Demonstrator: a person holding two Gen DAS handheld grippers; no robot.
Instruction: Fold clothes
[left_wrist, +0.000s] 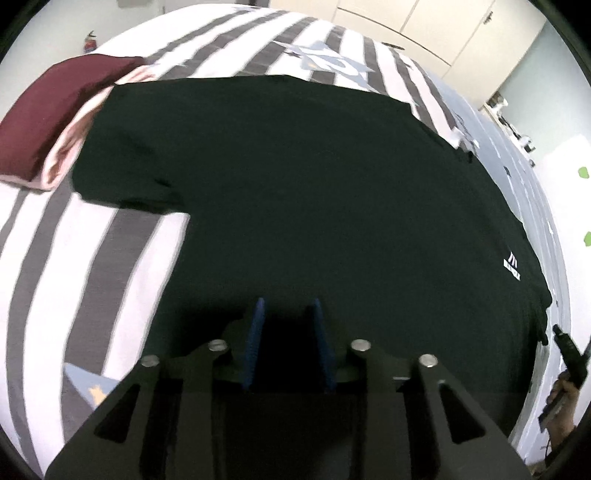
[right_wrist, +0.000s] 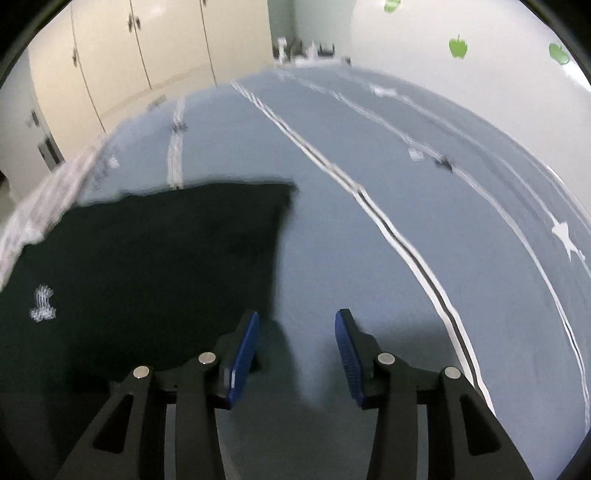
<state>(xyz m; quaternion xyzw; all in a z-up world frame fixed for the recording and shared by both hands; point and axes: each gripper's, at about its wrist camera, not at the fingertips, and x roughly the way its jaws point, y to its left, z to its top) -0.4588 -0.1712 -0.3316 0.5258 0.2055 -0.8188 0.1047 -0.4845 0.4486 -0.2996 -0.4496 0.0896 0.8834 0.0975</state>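
Two grippers hang over one dark green T-shirt (left_wrist: 295, 192) spread flat on a bed. Nearest in the left wrist view, the left gripper (left_wrist: 287, 306) hovers above the shirt's near part, its blue pads parted with nothing visibly between them, so it reads as released. In the right wrist view, the right gripper (right_wrist: 297, 317) has its jaws standing wide apart and empty, just past the shirt's right edge, over the grey-blue bedcover (right_wrist: 406, 184).

Judging by how it drapes, the shirt is light, soft and limp; it should sag and crease when lifted, so a pinch at a corner or along the hem seems wiser than a grab mid-panel. One sleeve (left_wrist: 125, 184) juts out on the left, and one small white logo (left_wrist: 512, 268) sits toward the right.

Farther off lies one folded stack on the striped cover (left_wrist: 92, 258): a maroon garment (left_wrist: 55, 110) atop a pink one (left_wrist: 66, 155). Beyond stand cream wardrobe doors (right_wrist: 147, 55), and two green apple stickers (right_wrist: 458, 47) mark the far wall.
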